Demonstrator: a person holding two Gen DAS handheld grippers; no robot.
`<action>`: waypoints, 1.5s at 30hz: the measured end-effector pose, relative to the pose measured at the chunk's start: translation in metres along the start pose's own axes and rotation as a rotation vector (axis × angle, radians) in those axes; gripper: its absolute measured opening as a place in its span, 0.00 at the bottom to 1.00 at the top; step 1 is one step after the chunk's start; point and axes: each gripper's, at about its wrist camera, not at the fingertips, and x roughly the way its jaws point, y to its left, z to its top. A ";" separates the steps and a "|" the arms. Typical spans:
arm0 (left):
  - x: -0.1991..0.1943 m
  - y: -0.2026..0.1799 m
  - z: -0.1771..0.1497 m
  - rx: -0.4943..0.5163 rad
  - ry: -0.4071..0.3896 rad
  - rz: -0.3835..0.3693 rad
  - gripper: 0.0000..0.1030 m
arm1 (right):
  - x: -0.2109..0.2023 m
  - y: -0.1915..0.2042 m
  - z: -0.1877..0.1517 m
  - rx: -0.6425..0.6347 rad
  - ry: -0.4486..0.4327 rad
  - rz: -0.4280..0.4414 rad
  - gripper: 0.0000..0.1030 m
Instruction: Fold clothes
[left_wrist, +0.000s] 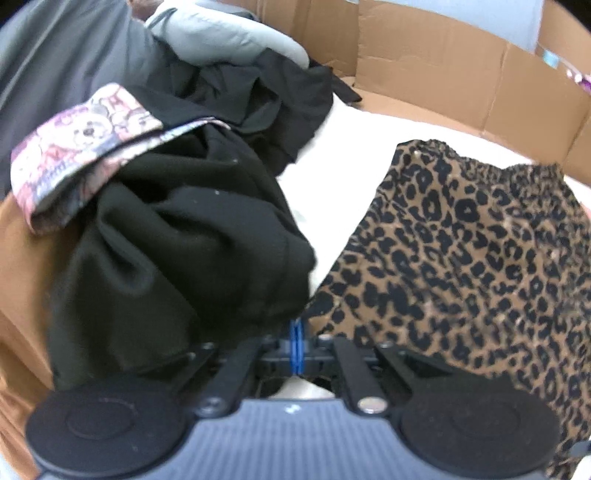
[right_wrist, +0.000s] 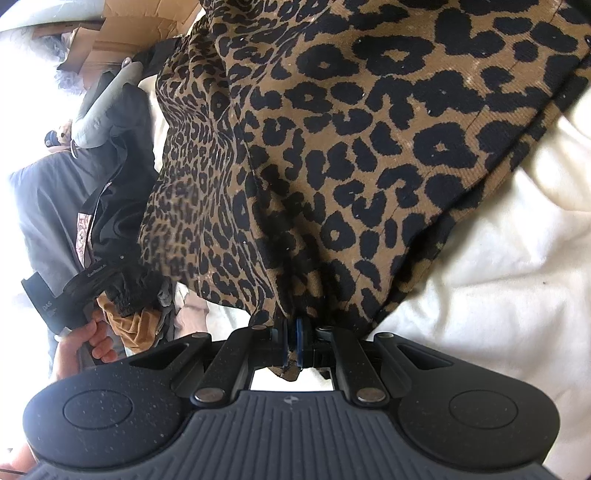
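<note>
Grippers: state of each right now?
Left gripper: closed on the edge of the leopard-print garment.
Right gripper: closed, holding the leopard-print garment.

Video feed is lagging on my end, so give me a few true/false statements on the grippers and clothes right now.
1. The right gripper is shut on the leopard-print garment. True.
2. The left gripper stands wide open. False: its jaws are shut.
3. A black garment lies left of the leopard print in the left wrist view. True.
4. The clothes lie on a bare wooden floor. False: on a white sheet.
</note>
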 end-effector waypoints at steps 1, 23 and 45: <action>0.003 0.000 0.000 0.024 0.004 0.008 0.01 | 0.001 -0.001 -0.001 0.005 0.004 0.001 0.02; 0.035 -0.029 0.013 0.211 0.034 0.155 0.01 | 0.031 0.010 -0.013 0.012 0.057 -0.038 0.02; -0.015 -0.055 0.017 0.094 0.030 0.069 0.27 | -0.034 0.045 -0.005 -0.056 -0.022 -0.042 0.24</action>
